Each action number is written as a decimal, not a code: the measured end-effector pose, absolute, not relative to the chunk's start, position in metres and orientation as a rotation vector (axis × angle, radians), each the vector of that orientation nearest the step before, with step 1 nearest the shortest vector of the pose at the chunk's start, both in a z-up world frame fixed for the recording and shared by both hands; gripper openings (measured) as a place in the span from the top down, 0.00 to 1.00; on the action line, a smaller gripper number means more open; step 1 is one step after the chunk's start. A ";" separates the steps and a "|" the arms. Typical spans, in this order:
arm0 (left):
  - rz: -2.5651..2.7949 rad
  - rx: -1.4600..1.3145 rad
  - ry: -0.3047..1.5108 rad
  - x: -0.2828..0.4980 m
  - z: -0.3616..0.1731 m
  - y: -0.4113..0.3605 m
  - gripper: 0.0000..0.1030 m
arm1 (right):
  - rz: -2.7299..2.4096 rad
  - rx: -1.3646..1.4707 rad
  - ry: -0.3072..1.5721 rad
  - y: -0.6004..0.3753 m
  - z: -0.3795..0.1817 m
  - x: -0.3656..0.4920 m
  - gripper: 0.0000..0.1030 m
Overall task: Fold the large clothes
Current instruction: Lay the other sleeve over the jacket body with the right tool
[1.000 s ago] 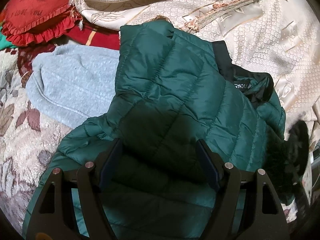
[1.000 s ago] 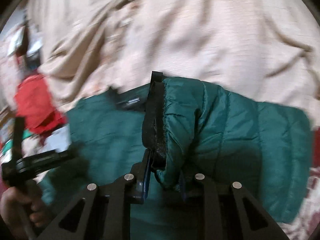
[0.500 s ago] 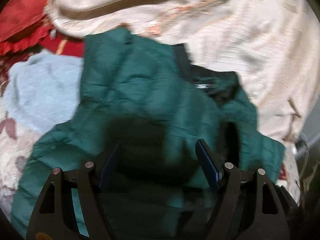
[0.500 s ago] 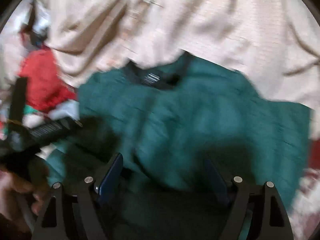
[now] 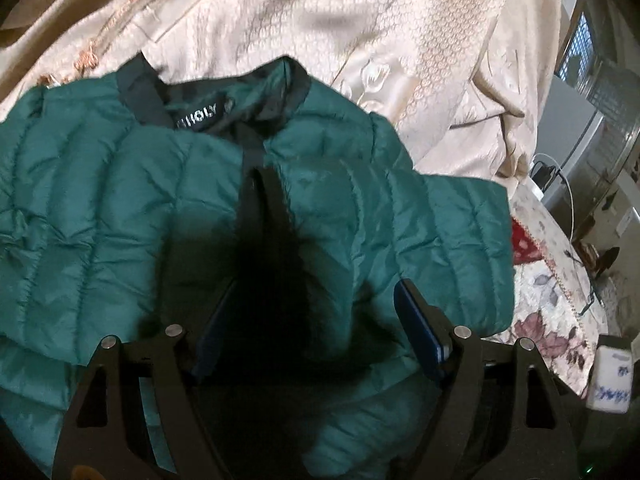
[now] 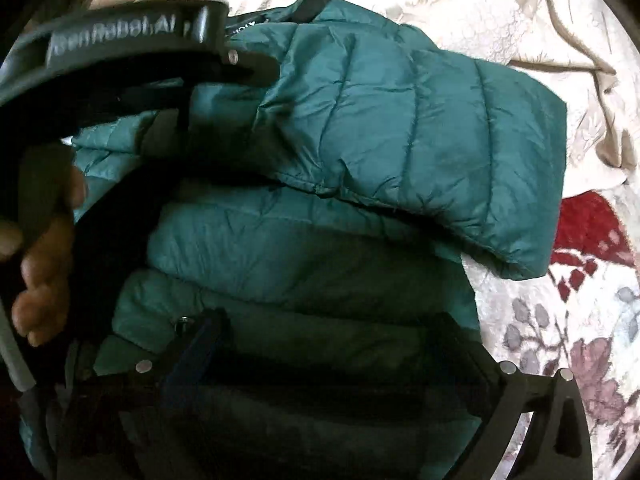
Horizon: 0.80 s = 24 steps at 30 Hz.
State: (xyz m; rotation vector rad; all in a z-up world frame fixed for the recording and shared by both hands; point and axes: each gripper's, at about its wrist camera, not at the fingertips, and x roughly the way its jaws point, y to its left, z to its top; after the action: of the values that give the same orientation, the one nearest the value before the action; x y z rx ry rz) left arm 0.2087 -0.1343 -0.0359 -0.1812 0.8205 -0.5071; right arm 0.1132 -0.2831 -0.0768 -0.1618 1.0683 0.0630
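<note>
A dark green quilted puffer jacket (image 5: 120, 208) with a black collar (image 5: 148, 100) lies spread on the bed. It also fills the right wrist view (image 6: 380, 120), with one sleeve folded across the body. My left gripper (image 5: 316, 320) is open and empty just above the jacket's middle. My right gripper (image 6: 332, 344) is open and empty low over the jacket's lower part. The left gripper's black body (image 6: 132, 40) and the hand holding it (image 6: 44, 264) show at the left of the right wrist view.
A cream embroidered bedspread (image 5: 360, 40) lies bunched behind the jacket. A floral blanket (image 6: 560, 340) covers the bed to the right. A white box (image 5: 610, 376) and cables (image 5: 560, 184) sit at the bed's right edge.
My right gripper let go of the jacket's collar edge and opened, then dropped low over the jacket. My left gripper swung right, over the jacket's middle.
</note>
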 end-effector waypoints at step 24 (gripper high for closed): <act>-0.366 -0.324 0.696 0.195 0.005 -0.042 0.92 | 0.046 -0.226 1.041 -0.272 -0.085 0.120 0.00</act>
State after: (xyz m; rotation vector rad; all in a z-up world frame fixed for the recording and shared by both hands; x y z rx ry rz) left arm 0.1952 -0.0418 0.0046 -0.3242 0.6957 -0.3656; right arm 0.1203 -0.2720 -0.0855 -0.2258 1.0414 0.0460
